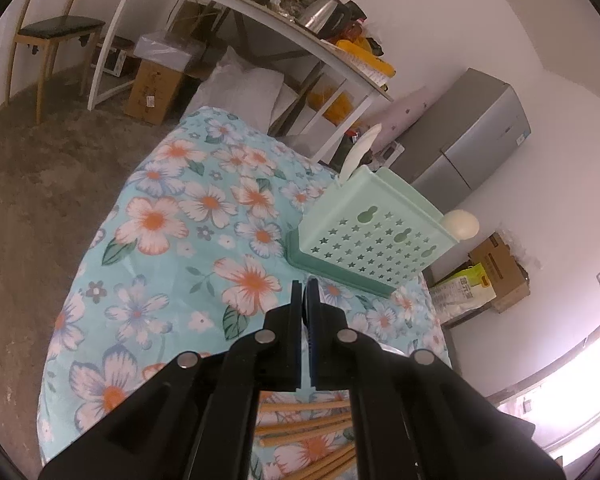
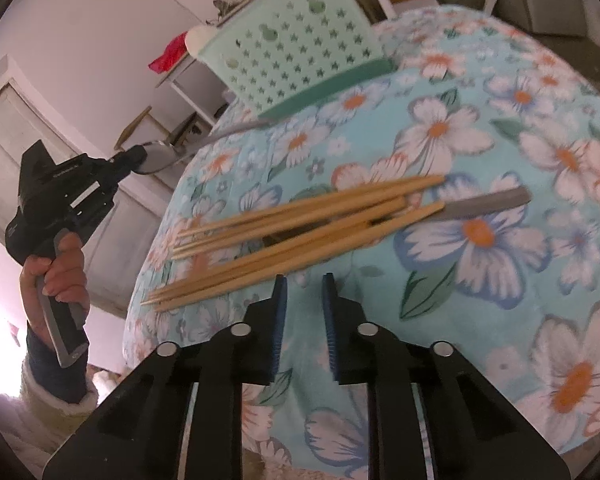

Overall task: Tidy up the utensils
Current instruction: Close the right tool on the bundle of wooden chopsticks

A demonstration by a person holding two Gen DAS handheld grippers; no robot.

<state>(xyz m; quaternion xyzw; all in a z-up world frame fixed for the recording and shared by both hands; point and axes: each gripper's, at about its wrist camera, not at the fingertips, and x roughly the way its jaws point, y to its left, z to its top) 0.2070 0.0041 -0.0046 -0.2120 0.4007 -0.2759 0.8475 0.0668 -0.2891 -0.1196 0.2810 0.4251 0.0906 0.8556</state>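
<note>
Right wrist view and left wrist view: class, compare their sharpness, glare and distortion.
Right wrist view: motion-blurred, chopsticks and green utensil holder smeared; glare at lower left. Left wrist view: sharper; window glare lower right; fisheye bends the white shelf.

A bench under a floral cloth (image 2: 480, 152) carries a green holder (image 2: 296, 40), loose chopsticks (image 2: 300, 232) and a grey handle (image 2: 488, 202).

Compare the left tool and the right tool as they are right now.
The left tool has its jaws shut with nothing visibly held, while the right tool has its jaws parted. The left tool points toward the green utensil holder; the right tool points at the bamboo chopsticks lying on the floral cloth. They share black bodies and blue pads.
</note>
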